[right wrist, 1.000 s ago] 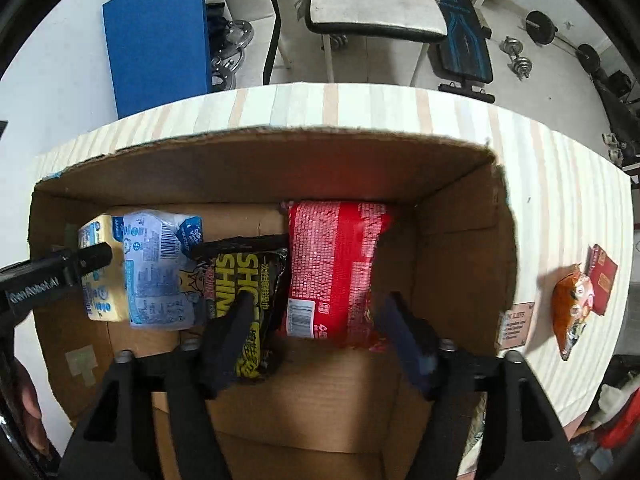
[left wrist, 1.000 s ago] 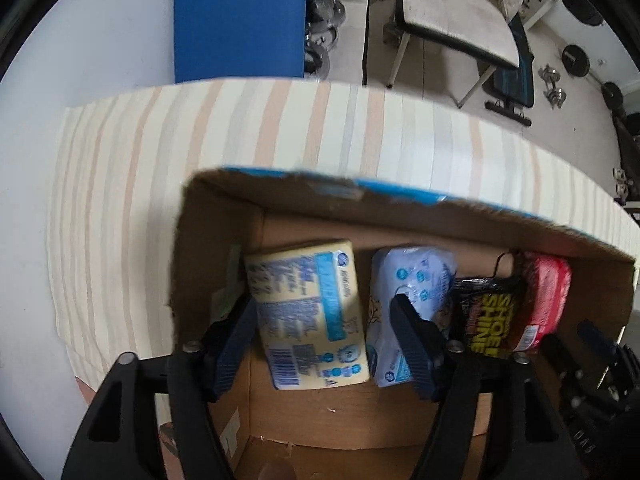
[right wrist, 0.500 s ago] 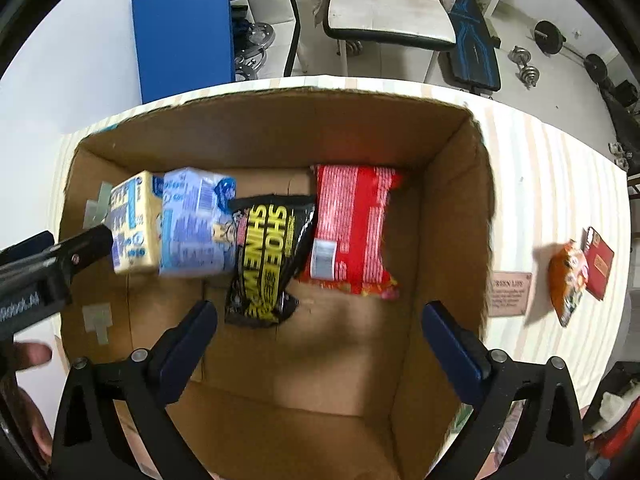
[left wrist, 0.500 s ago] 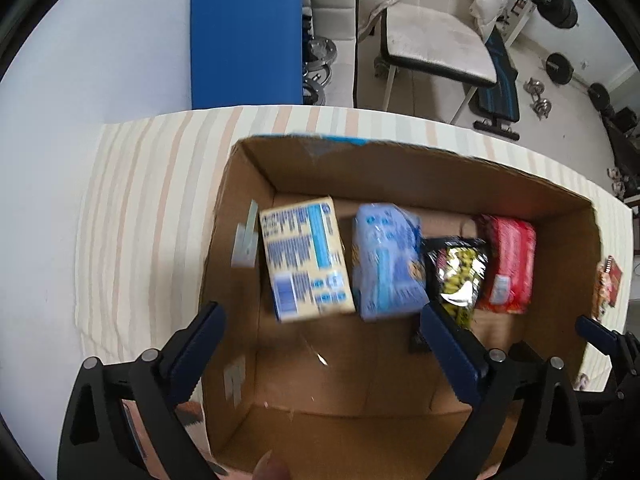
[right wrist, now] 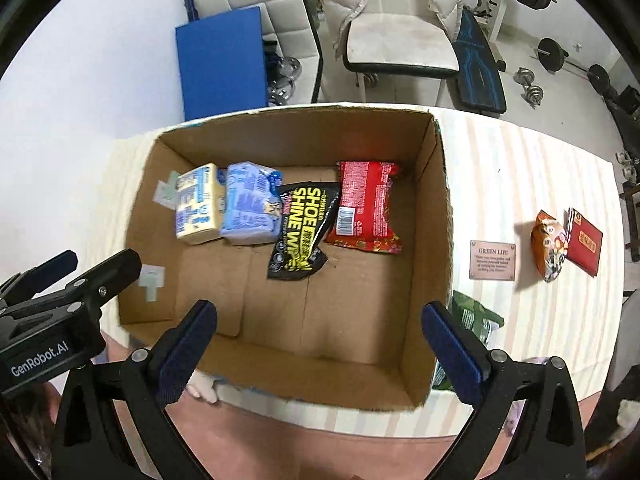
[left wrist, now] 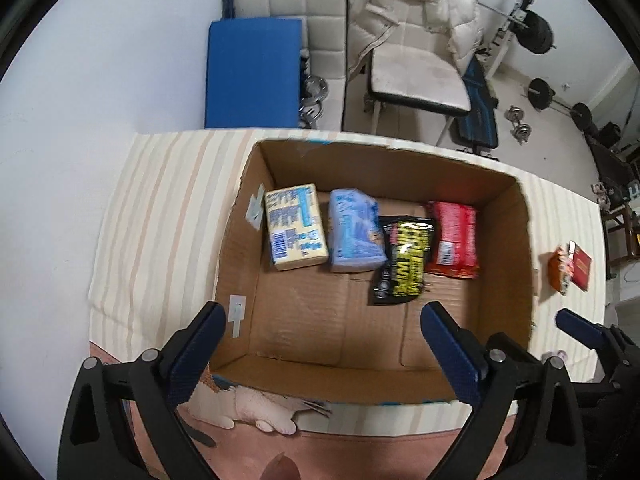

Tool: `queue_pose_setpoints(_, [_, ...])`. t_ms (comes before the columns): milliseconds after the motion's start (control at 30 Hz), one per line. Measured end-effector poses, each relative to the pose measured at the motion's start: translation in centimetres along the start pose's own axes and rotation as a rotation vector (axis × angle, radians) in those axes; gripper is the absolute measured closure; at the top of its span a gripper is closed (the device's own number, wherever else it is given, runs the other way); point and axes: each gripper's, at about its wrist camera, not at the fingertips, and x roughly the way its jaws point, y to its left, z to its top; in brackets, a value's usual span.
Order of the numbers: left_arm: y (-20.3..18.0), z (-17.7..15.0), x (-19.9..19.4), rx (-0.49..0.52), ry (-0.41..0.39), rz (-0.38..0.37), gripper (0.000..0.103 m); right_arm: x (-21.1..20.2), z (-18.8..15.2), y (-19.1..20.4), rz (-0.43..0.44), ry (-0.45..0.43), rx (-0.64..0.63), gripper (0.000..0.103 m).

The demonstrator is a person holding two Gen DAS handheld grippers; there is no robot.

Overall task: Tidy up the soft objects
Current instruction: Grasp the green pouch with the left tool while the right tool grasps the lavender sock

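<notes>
Cardboard box (right wrist: 436, 216) sits open-topped on a striped tablecloth (right wrist: 520, 168). Four soft packs lie in a row along its far floor, each touching the next: yellow pack (left wrist: 295, 232), blue pack (left wrist: 354, 236), black wipes pouch (right wrist: 302, 236) and red pack (right wrist: 366, 204). The pouch overlaps the red pack's edge.

Left gripper (left wrist: 320, 332) hangs above the box's near left wall, jaws spread wide and holding nothing. Right gripper (right wrist: 320, 332) hangs above the near wall, likewise spread and holding nothing.

On the cloth right of the box lie a small plaque (right wrist: 492, 260), an orange snack bag (right wrist: 549, 246) touching a red packet (right wrist: 585, 242), and a green bag (right wrist: 476, 316) against the box corner. A white plush toy (left wrist: 256, 408) lies at the near wall.

Behind the table stand a blue mat (right wrist: 222, 64), a white chair (right wrist: 400, 44) with a coat draped over it, and dumbbells (right wrist: 530, 84).
</notes>
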Motion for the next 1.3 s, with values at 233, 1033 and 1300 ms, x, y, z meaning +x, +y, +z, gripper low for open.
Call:
queue_pose_setpoints(233, [-7.5, 0.6, -4.0, 0.194, -0.075, 0.035, 0.003, -4.4, -2.1, -6.0, 0.063, -0.051, 0.145, 0.0])
queue_pose_setpoints(1033, [-36.5, -6.5, 18.9, 0.831, 0.523, 0.192, 0.028, 8.8, -17.1, -31.7, 0.069, 0.205, 0.761, 0.016])
queue_pose_setpoints(1300, [-35.9, -7.8, 23.5, 0.781, 0.662, 0.196, 0.028, 10.6, -17.8, -32.1, 0.071, 0.234, 0.76, 0.029])
